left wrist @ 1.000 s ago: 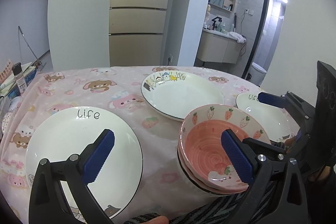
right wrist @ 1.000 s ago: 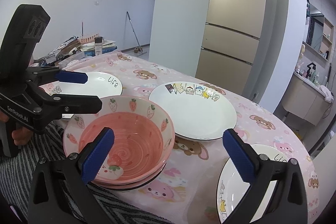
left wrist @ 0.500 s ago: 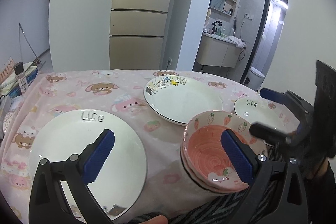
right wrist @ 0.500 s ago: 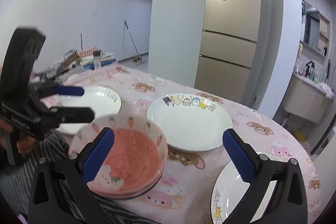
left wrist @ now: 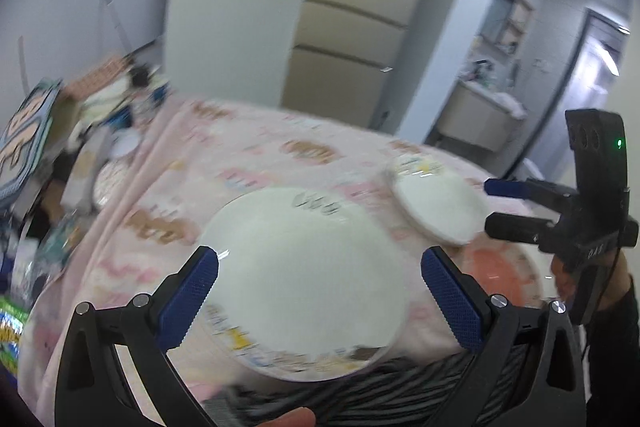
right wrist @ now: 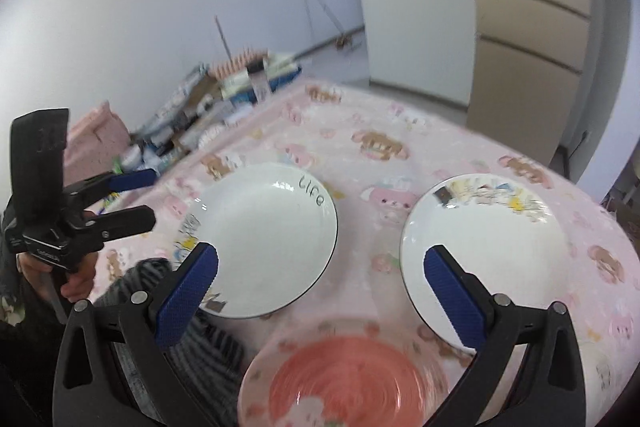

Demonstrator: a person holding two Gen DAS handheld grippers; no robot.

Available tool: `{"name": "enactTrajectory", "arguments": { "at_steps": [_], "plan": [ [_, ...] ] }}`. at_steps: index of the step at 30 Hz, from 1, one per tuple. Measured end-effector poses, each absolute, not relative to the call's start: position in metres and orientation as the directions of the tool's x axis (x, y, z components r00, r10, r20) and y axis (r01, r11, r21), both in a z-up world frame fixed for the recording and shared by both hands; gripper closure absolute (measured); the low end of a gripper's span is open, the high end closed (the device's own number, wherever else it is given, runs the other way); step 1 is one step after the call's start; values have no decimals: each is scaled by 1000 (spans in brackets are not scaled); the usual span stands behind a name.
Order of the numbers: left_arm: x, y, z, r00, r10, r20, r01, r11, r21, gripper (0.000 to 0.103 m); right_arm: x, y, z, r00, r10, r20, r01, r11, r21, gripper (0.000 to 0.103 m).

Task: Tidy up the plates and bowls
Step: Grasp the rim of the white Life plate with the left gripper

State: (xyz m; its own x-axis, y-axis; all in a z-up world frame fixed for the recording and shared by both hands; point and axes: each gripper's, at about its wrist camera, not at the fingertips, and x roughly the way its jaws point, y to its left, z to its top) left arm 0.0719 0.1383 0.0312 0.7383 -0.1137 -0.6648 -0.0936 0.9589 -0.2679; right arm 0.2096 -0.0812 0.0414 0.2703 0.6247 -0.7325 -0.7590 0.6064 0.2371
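At the far left of the counter [right wrist: 420,147], beyond the edge of the pink bear-print cloth, sits a heap of boxes and clutter [right wrist: 224,95]. Next comes the left gripper [left wrist: 320,291], its jaws spread wide and holding nothing, hanging over the near rim of the "Life" plate [right wrist: 264,239], which lies flat on the cloth close to the counter's front edge. Right of that plate, and apart from it, rests the cartoon-rimmed plate [right wrist: 492,247]. In front of the gap between the two stands the pink strawberry bowl [right wrist: 344,383], right at the front edge; how many bowls are nested there cannot be told from the blur. Above it hovers the right gripper [right wrist: 320,299], jaws likewise wide apart and empty.

Nothing looks stacked among the plates yet. The left view is smeared, so that gripper seems to be swinging fast; a hurried closure on a thin glazed rim could skid off or tip the plate over the nearby edge. The bowl sits just as close to the drop, and the two grippers are working near each other, so a collision is possible.
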Motion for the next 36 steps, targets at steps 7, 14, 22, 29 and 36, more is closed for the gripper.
{"name": "enactTrajectory", "arguments": {
  "at_steps": [7, 14, 22, 29, 36],
  "plan": [
    [72, 173, -13, 647, -129, -752, -194, 925, -326, 0, 249, -48, 3, 116, 568, -815, -729, 606, 319, 23],
    [77, 181, -29, 615, -141, -776, -239, 904, -354, 4, 264, -12, -26, -1, 474, -881, -745, 587, 316, 46],
    [83, 190, -52, 565, -183, -805, -294, 867, -403, 48, 280, 6, -44, -47, 415, -909, -758, 578, 303, 79],
    [83, 194, -63, 551, -178, -816, -332, 850, -410, 73, 286, 17, -52, -105, 386, -917, -792, 525, 312, 86],
    [81, 188, -62, 565, -143, -813, -323, 868, -377, 73, 292, 22, -59, -153, 324, -934, -798, 516, 310, 86]
  ]
}}
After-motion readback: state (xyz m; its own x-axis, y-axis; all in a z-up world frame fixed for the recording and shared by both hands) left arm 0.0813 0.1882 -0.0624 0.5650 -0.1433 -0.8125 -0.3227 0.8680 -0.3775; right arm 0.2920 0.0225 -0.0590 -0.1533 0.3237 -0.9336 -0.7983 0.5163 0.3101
